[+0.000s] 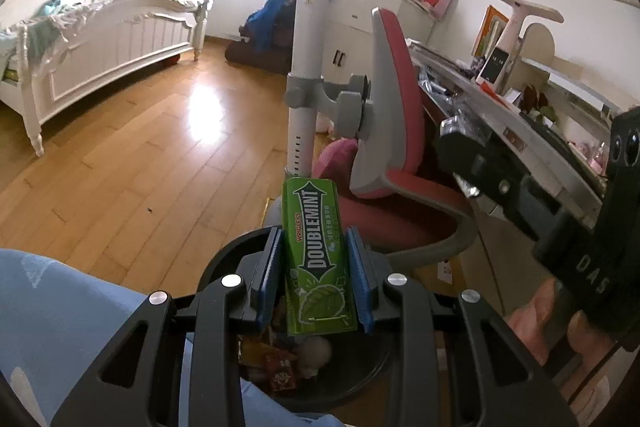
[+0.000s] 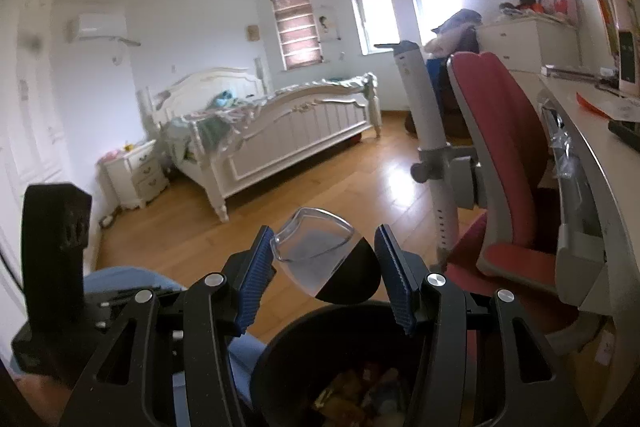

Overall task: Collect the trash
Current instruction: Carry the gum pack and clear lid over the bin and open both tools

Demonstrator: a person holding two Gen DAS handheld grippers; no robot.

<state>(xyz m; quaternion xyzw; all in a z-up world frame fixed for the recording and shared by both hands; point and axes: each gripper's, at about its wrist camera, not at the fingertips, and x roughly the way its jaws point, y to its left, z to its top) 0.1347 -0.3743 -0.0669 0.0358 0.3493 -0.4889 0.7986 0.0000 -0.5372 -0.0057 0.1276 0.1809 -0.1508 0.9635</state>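
The left gripper (image 1: pixel 318 275) is clamped on a green Doublemint gum pack (image 1: pixel 316 259), its blue pads (image 1: pixel 272 275) pressed flat against the pack's two long sides; the pack's long axis runs straight forward along the fingers, so its far end sticks out well past the fingertips and its near end hangs over the black trash bin (image 1: pixel 224 259). In the left wrist view the bin's mouth lies directly beneath the jaws, with wrappers (image 1: pixel 280 375) and other scraps already inside; the relation that matters is therefore vertical, the pack above and the opening below.

The right gripper (image 2: pixel 324 267) holds a clear plastic piece with a black part (image 2: pixel 320 259), a small rounded packaging shell as far as can be told; the blue pads (image 2: pixel 256 275) stand on either side of it and appear to pinch it at its widest span. In the right wrist view the trash bin (image 2: pixel 272 347) sits just under and slightly nearer than the shell, its rim touching the shell's outline in the picture, though whether they truly touch cannot be told.

Both hands are beside each other at the bin; the left looks the more squarely centred over the opening, so its pack seems the readier to drop; the pack's forward overhang may call for drawing it back or tilting it down first.
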